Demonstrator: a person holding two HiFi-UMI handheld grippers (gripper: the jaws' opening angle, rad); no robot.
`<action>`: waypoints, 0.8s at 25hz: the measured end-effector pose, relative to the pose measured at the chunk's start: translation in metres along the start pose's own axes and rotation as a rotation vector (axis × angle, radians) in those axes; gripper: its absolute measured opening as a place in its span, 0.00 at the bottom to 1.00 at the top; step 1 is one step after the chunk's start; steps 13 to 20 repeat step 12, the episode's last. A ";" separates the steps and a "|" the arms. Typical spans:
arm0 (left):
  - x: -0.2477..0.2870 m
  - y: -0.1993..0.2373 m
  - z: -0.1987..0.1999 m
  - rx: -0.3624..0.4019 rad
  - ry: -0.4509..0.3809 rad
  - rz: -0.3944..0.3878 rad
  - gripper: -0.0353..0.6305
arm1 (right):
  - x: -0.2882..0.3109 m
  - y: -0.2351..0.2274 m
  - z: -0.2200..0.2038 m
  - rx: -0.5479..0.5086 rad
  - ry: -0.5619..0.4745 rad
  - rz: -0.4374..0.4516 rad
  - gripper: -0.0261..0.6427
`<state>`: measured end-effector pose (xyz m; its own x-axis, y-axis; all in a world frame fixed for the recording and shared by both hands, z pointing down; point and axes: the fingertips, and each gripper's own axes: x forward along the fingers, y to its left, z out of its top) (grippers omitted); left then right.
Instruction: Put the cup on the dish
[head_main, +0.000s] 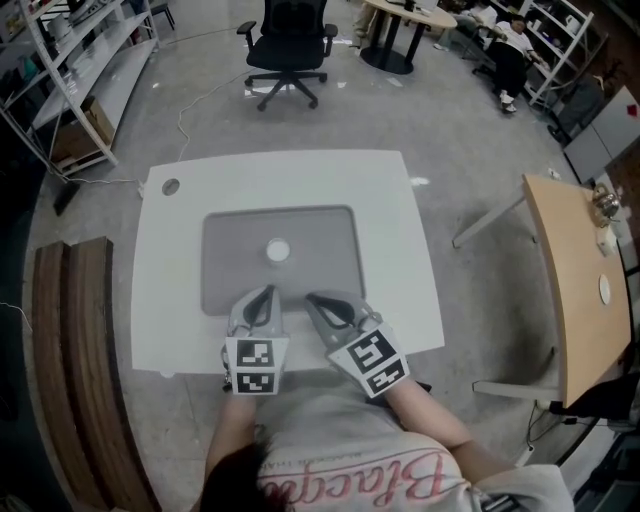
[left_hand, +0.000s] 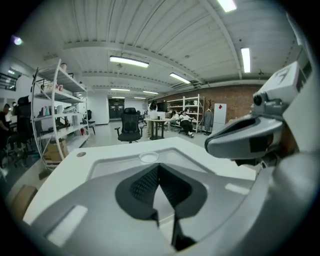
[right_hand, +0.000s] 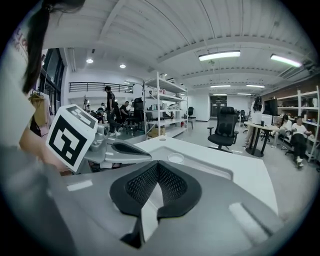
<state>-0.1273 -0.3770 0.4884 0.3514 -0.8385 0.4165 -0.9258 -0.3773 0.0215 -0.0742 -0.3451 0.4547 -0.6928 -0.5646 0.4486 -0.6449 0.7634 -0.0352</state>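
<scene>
Left gripper (head_main: 266, 294): jaws pressed tip to tip with nothing between them, at the near edge of the grey mat (head_main: 228, 250).
Right gripper (head_main: 314, 299): jaws likewise closed and empty, just beside the other at its 3 o'clock.
White round piece (head_main: 277, 250): mid-mat, at 12 o'clock from both grippers and apart from them; cup or dish, I can't tell.
White table (head_main: 390, 220): carries the mat.
Office chair (head_main: 288, 45): at 12 o'clock, beyond the table.

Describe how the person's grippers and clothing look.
The left gripper and right gripper are grey moulded plastic with black mesh-textured pads; each carries a white cube with black square markers. The person wears a light top with pink script lettering.
</scene>
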 end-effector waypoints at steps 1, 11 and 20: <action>-0.005 -0.002 0.003 -0.031 -0.011 -0.004 0.05 | -0.003 0.002 0.000 -0.001 -0.008 -0.004 0.04; -0.046 -0.021 0.013 -0.033 -0.073 -0.007 0.05 | -0.029 0.022 -0.008 0.014 -0.060 -0.048 0.04; -0.050 -0.023 0.012 -0.026 -0.075 -0.005 0.05 | -0.033 0.024 -0.008 0.012 -0.068 -0.053 0.04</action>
